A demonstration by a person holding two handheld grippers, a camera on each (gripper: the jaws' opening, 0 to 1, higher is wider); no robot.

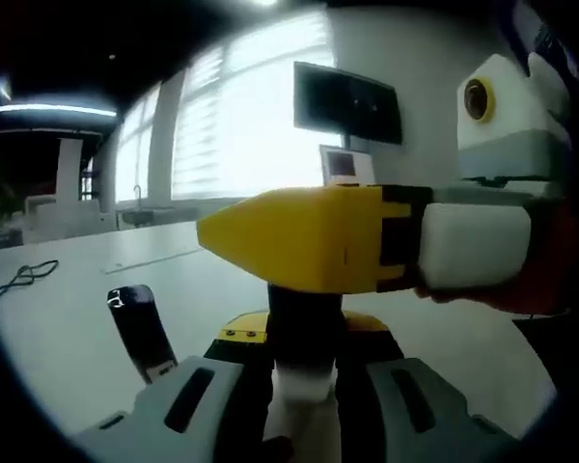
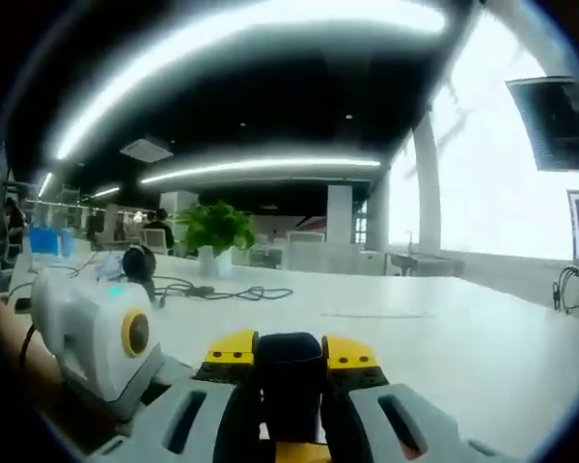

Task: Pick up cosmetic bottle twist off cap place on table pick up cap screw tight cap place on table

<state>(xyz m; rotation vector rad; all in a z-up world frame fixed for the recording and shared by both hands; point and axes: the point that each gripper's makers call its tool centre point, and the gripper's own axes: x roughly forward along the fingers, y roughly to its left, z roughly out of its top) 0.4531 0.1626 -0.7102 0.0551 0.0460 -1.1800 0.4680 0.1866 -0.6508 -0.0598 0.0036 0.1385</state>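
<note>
Closest to me in the left gripper view, my left gripper [image 1: 304,371] is closed on the cosmetic bottle [image 1: 301,391], whose pale body stands upright between the two yellow-tipped jaws, and the dark cap [image 1: 305,323] rises just above them. Across that cap comes my right gripper [image 1: 270,241], entering from the right side, its yellow jaws lying sideways over the top of the bottle. In the right gripper view the same dark cap [image 2: 289,381] sits squeezed between the right jaws, so I judge that the right one is clamped on the cap while the left one holds the body. The bottle is in the air above the white table [image 1: 68,328], not resting on it. A little farther on the table stands a small black object [image 1: 143,333], tilted, and I cannot tell what it is. Beyond, a black cable [image 2: 217,289] lies on the table, then a green potted plant [image 2: 215,231]. I think the twisting step is in hand. The risk I see: if the left grip is too light, the whole bottle will turn together with the cap; and once the cap is free, it may slip out and roll away.
</note>
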